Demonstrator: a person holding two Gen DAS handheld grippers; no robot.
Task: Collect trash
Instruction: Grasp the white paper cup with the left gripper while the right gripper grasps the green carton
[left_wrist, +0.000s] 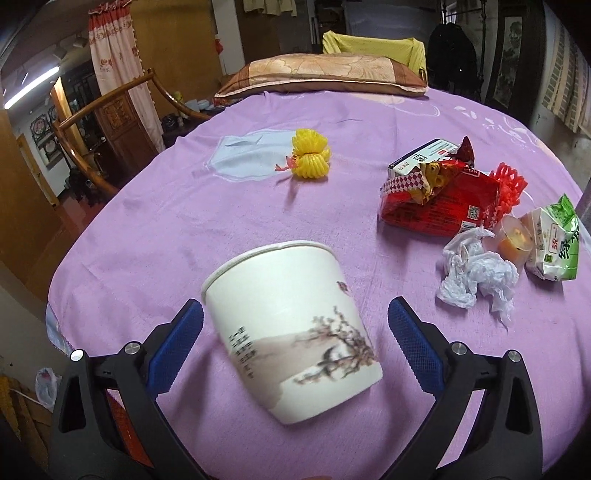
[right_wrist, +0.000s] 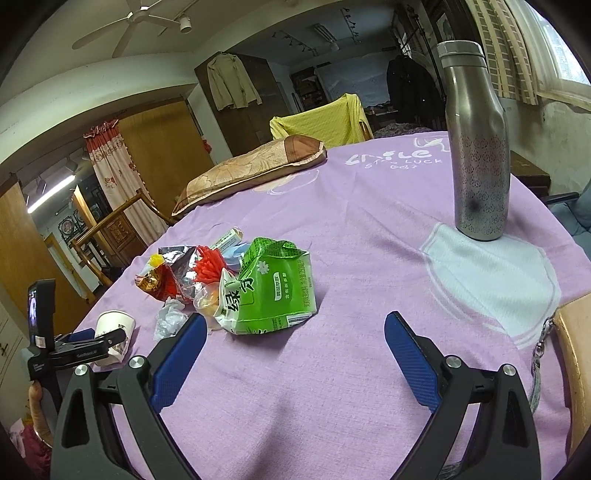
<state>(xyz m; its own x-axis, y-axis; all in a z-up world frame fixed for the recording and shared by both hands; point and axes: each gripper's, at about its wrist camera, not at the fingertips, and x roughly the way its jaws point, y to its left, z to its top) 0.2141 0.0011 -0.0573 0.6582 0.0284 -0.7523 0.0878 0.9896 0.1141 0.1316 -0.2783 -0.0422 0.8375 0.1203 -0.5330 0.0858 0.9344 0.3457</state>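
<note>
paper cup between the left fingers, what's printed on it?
White paper cup with a brownish ink-style tree and dark vertical text; clearest in the left wrist view.

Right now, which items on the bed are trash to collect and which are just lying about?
Trash: paper cup, tissue, green pack, red wrapper, yellow net, jelly cup.
Lying about: flask, pillow.

Tipped white paper cup (left_wrist: 291, 332) with an ink-tree print, lying between the spread left jaws, rim pointing away; farther off to their right, heaped crumpled white tissue (left_wrist: 476, 273), red snack wrapper (left_wrist: 436, 199) and green tissue pack (right_wrist: 269, 288), the latter just ahead of the right jaws.
</note>
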